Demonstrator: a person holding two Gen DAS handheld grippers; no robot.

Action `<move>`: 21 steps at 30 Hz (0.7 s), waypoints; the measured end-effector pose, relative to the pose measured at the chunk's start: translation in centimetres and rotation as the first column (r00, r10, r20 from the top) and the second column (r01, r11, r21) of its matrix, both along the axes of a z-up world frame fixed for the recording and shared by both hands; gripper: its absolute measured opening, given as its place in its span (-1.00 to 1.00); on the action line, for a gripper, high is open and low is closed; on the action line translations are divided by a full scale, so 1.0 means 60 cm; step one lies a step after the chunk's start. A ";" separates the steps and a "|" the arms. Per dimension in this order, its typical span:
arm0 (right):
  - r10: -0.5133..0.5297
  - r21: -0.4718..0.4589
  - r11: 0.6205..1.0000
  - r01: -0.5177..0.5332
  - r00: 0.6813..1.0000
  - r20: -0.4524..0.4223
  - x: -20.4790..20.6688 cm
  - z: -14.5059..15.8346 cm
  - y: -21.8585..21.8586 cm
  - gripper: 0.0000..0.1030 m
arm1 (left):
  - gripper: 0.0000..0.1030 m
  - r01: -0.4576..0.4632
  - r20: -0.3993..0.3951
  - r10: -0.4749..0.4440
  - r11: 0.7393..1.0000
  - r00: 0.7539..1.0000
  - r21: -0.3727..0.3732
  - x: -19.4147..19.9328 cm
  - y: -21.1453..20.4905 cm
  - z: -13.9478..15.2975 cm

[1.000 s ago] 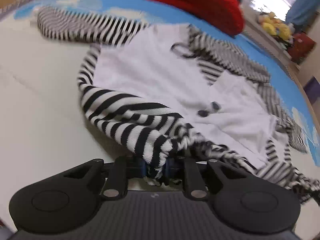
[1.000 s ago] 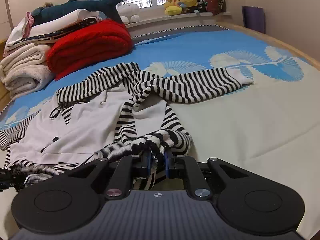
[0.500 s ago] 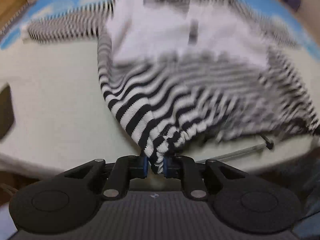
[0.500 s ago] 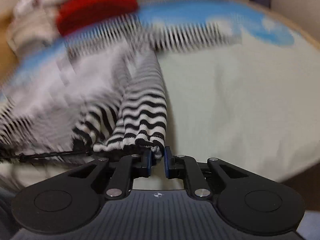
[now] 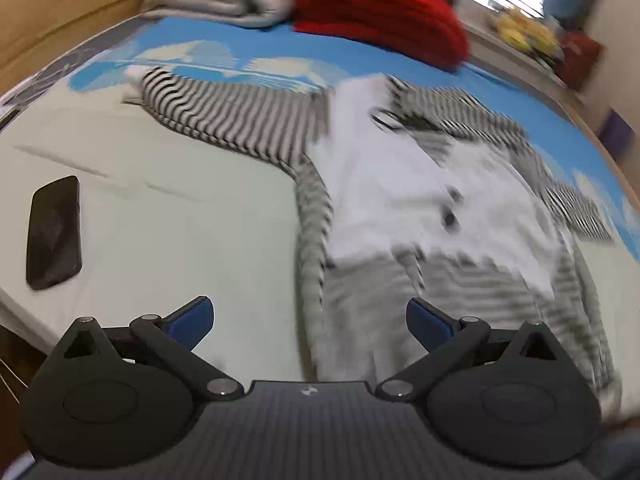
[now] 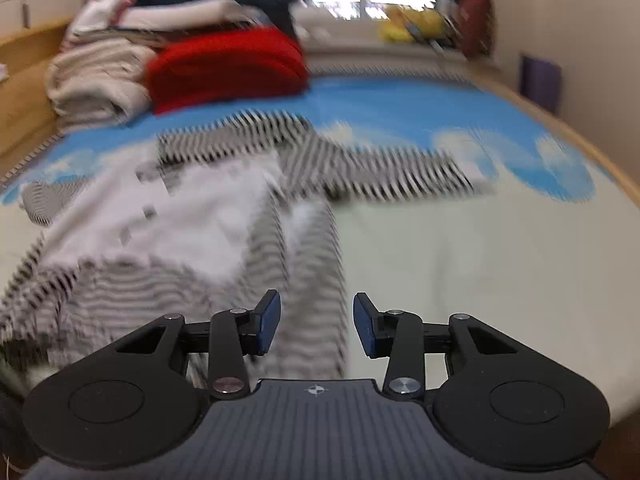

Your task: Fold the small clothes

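- The striped cardigan (image 5: 400,200) lies spread on the bed (image 5: 180,220), white body panel up, black-and-white sleeves flung out to both sides; motion blur smears its stripes in both views.
- One sleeve (image 5: 240,116) stretches toward the blue part of the bedspread, the other (image 6: 380,168) runs off the opposite way.
- The left gripper (image 5: 310,320) hangs over the garment's near hem, its jaws opening and spread wide, the blue pads (image 5: 192,320) clear of the cloth.
- The right gripper (image 6: 316,328) is over the striped edge, jaws opening, partway apart, the fabric lying below the gap with neither pad pressing it.
- A dark phone (image 5: 54,232) lies on the cream sheet, well apart from the cardigan.
- A red folded knit (image 6: 228,68) and pale blankets (image 6: 96,80) sit stacked at the far end.
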State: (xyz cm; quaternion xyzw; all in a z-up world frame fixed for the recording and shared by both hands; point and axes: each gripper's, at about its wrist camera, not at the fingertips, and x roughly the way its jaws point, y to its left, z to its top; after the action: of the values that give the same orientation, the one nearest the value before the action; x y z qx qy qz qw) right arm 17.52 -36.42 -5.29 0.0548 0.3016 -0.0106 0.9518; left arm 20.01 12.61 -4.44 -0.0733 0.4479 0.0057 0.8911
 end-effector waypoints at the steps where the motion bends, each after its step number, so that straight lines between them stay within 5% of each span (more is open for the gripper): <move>1: 0.026 0.004 1.000 -0.026 0.999 0.020 0.034 0.003 0.008 -0.20 | 0.99 -0.035 -0.024 0.035 0.999 0.999 -0.004 0.029 0.002 -0.010; 7: -0.059 0.259 0.963 0.078 0.995 -0.081 0.249 -0.023 -0.034 -0.17 | 0.99 -0.142 -0.104 0.138 0.989 0.985 -0.032 0.182 0.016 -0.058; 12: -0.236 0.444 0.836 0.322 0.942 -0.237 0.391 -0.090 -0.119 0.12 | 0.99 -0.201 -0.144 0.194 0.979 0.970 -0.031 0.280 0.046 -0.093; 14: -0.230 0.484 0.794 0.368 0.919 -0.321 0.442 -0.128 -0.138 0.12 | 0.99 -0.212 -0.153 0.204 0.977 0.967 -0.035 0.317 0.054 -0.111; 15: -0.237 0.493 0.778 0.389 0.909 -0.344 0.462 -0.139 -0.142 -0.05 | 0.99 -0.228 -0.161 0.221 0.973 0.962 -0.029 0.337 0.058 -0.120; 16: -0.262 0.478 0.780 0.404 0.904 -0.337 0.478 -0.138 -0.144 -0.59 | 0.99 -0.247 -0.166 0.240 0.969 0.957 -0.026 0.351 0.062 -0.127; 17: -0.285 0.440 0.810 0.388 0.916 -0.283 0.489 -0.124 -0.140 -0.90 | 0.99 -0.270 -0.171 0.262 0.962 0.950 -0.027 0.368 0.068 -0.134; 19: -0.300 0.302 0.896 0.325 0.945 -0.128 0.501 -0.078 -0.133 -0.92 | 0.99 -0.311 -0.177 0.301 0.950 0.937 -0.031 0.390 0.078 -0.142; 21: -0.330 0.200 0.920 0.336 0.942 -0.064 0.516 -0.044 -0.154 -0.93 | 0.99 -0.334 -0.179 0.324 0.942 0.929 -0.028 0.407 0.081 -0.148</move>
State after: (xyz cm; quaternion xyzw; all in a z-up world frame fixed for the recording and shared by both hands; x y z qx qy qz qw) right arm 48.45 -45.64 -7.93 0.2046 0.3011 -0.1415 0.9206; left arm 44.42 17.46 -13.33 -0.1723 0.5044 0.1485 0.8330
